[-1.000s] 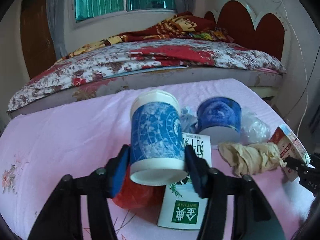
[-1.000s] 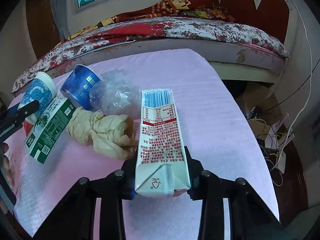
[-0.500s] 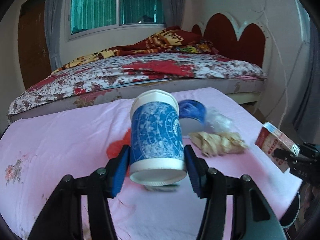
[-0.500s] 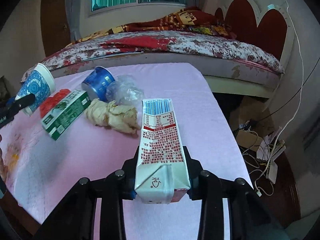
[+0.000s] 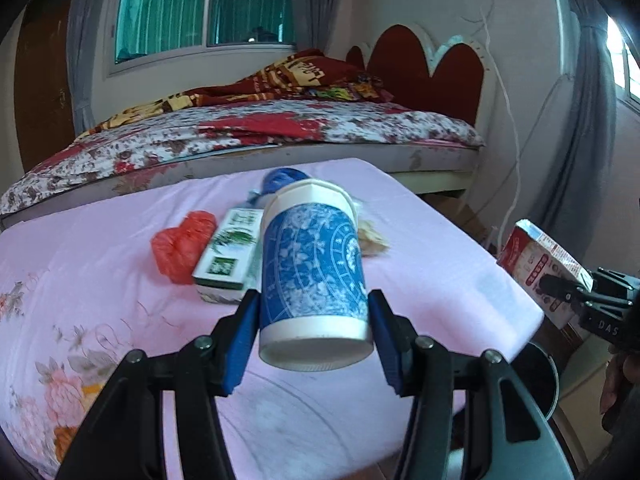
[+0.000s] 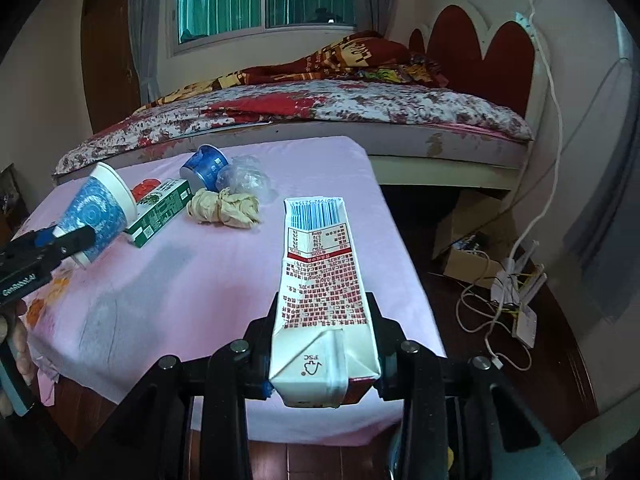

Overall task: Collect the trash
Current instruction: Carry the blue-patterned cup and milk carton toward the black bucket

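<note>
My left gripper is shut on a blue-and-white paper cup, held clear above the pink-covered table; the cup also shows at the left of the right wrist view. My right gripper is shut on a red-and-white milk carton, lifted over the table's right front corner; the carton appears at the right of the left wrist view. On the table lie a green-and-white carton, a red plastic bag, a blue cup on its side, crumpled clear plastic and a wad of tan paper.
A bed with a floral cover and red headboard stands behind the table. Cables and a cardboard box lie on the floor at the right. A dark round rim shows below the table's right edge. A window is on the far wall.
Both grippers have drawn back and risen from the trash pile with the cup and the carton still held. The remaining items now look smaller and farther away.
</note>
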`<state>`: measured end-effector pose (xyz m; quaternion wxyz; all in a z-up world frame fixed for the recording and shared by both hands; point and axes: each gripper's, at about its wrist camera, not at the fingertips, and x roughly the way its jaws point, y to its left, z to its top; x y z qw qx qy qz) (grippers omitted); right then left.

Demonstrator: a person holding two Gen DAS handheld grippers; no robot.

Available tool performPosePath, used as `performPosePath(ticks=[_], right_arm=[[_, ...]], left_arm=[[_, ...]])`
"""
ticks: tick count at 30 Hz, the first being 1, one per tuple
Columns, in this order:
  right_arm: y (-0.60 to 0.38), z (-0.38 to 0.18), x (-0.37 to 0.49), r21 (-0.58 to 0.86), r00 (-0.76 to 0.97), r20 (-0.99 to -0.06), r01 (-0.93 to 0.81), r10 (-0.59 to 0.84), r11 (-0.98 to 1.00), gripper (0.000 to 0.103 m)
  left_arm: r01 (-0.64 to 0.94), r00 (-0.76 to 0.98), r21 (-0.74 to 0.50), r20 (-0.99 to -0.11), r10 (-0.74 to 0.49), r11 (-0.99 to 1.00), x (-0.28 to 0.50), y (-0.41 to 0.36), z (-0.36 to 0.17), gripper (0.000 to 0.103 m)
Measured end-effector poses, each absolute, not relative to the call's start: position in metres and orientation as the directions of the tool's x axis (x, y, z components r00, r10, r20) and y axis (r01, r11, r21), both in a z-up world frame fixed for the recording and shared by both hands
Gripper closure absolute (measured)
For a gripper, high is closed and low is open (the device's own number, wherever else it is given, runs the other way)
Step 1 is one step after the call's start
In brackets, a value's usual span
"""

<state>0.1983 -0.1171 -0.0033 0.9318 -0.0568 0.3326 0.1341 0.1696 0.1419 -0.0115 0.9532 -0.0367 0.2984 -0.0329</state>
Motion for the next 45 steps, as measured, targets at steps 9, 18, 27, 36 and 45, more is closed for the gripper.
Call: performPosePath(ticks=[9,18,27,36,45], right_arm=[[-0.155,0.011,0.163,0.019,0.775,-0.598,-0.241,0.205,0.970,0.066],[-0.189,0.012,0.145,0.025,0.791,-0.588,-0.192,0.170,0.981,0.065],[-0.229,0.006,0.130,0.035,0.794,-0.595,-0.131,0.126,0.991,0.065],[-0.273,-0.008,0.116,0.035,0.779,-0.623,-0.063,0.071,0.997,0.065],[-0.311,-0.019,0.102,0.046,0.767,-0.641,-0.003,0.032,0.999,0.065]], left_arm=[[0.139,0.815,-0.056,-0.560,-0.146,0.989,0.148,0.087,-0.004,0.048],[0.223,0.799,-0.037,-0.565,-0.205,0.974,0.137,0.039,-0.004,0.048],[0.321,0.769,-0.021,-0.578,-0.274,0.947,0.134,-0.011,-0.007,0.048],[0.410,0.725,-0.010,-0.602,-0.333,0.912,0.130,-0.060,-0.017,0.048],[0.488,0.676,-0.009,-0.629,-0.384,0.873,0.123,-0.107,-0.030,0.048]])
